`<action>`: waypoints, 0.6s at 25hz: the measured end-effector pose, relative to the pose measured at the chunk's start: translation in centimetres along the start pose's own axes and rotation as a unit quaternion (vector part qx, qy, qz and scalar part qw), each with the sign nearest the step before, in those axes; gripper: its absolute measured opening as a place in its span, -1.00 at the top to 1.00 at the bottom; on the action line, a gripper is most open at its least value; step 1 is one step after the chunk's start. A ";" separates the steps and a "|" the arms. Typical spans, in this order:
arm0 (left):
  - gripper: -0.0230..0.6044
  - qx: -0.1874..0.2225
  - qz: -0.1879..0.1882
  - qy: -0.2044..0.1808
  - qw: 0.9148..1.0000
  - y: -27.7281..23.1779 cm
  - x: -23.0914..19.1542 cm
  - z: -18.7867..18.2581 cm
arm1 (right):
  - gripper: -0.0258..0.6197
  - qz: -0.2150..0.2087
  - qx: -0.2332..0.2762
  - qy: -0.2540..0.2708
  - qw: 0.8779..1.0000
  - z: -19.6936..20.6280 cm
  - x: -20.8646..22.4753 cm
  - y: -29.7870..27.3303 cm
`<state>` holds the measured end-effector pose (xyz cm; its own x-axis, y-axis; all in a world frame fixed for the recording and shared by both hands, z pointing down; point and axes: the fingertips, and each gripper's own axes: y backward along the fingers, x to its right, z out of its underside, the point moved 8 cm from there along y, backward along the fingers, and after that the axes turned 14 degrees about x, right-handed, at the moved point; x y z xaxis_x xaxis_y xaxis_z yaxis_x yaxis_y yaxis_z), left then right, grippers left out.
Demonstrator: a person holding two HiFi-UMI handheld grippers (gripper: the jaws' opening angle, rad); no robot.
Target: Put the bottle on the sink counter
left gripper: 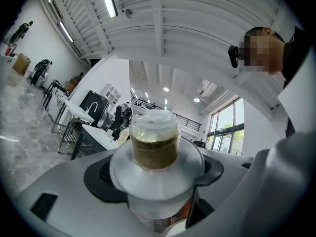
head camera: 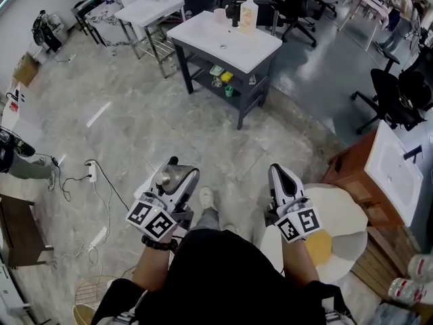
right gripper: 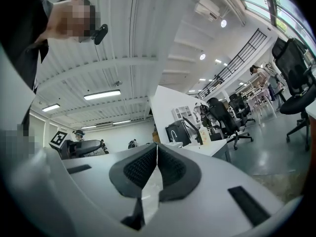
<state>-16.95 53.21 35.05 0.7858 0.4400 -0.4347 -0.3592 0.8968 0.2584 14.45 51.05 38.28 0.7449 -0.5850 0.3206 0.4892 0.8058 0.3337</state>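
Grey marbled floor fills most of the head view. The sink counter, white on a dark frame, stands well ahead near the top, with a pump bottle at its back edge. A second white table stands behind it to the left, and black office chairs are off to the right. A white power strip lies on the floor with its cables. At the bottom the person holds 2 grippers side by side, low and well apart from the counter. The left gripper carries the bottle. The right gripper points forward beside it.

The left gripper view looks up along the bottle, which stands between the 2 jaws. They are clamped on its body below the shoulder. It has a clear cap and an olive-brown band at the neck. Far off to the left the sink counter shows small, under a white ribbed ceiling with strip lights.

In the right gripper view, the right gripper has its 2 dark ribbed pads pressed together with nothing between them. Beyond them the sink counter and pump bottle sit in the distance. The left gripper shows at the left.
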 end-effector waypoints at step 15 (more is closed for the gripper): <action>-0.21 0.006 0.051 0.016 0.999 -12.4 -10.4 -1.4 | 0.83 0.019 0.010 0.059 0.998 1.2 3.6 -13.5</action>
<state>-21.35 37.59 35.12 0.7287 0.5307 -0.4329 -0.4311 0.8465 0.3123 9.96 37.96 36.00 0.8112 -0.5386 0.2279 0.4517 0.8245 0.3408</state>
